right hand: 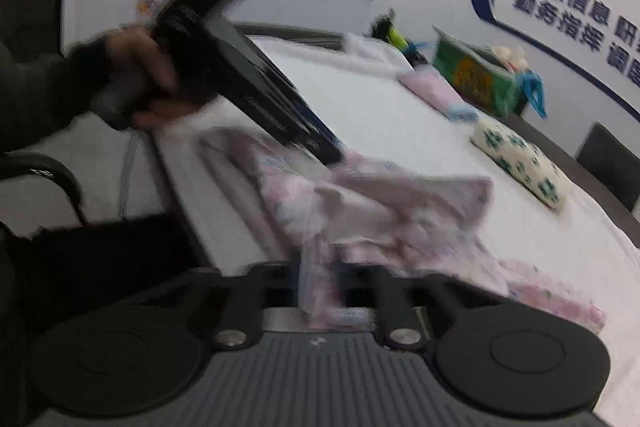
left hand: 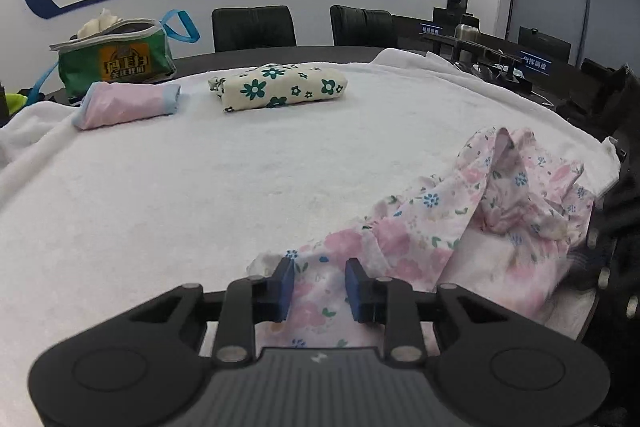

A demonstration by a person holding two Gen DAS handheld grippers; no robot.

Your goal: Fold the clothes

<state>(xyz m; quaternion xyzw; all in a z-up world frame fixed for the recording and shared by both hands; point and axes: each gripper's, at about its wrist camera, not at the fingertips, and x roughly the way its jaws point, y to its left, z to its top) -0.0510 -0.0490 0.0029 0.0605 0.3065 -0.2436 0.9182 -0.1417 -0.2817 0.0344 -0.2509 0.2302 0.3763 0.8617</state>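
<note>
The pink floral garment [left hand: 460, 227] is seen lying crumpled on the white towel [left hand: 200, 207] that covers the desk, at the near right part of the surface. In the left wrist view the left gripper [left hand: 320, 287] is held low over the garment's near left edge, its blue pads [left hand: 286, 287] parted with cloth lying between them but not pinched. From there the bulk of the garment runs away to the right and slightly forward. In the blurred right wrist view a strip of the same cloth is seen rising between the fingers of the right gripper [right hand: 320, 291]; it appears closed on that cloth, though blur leaves this uncertain. The next closing is judged to fall to the left gripper, which sits over the free edge
</note>
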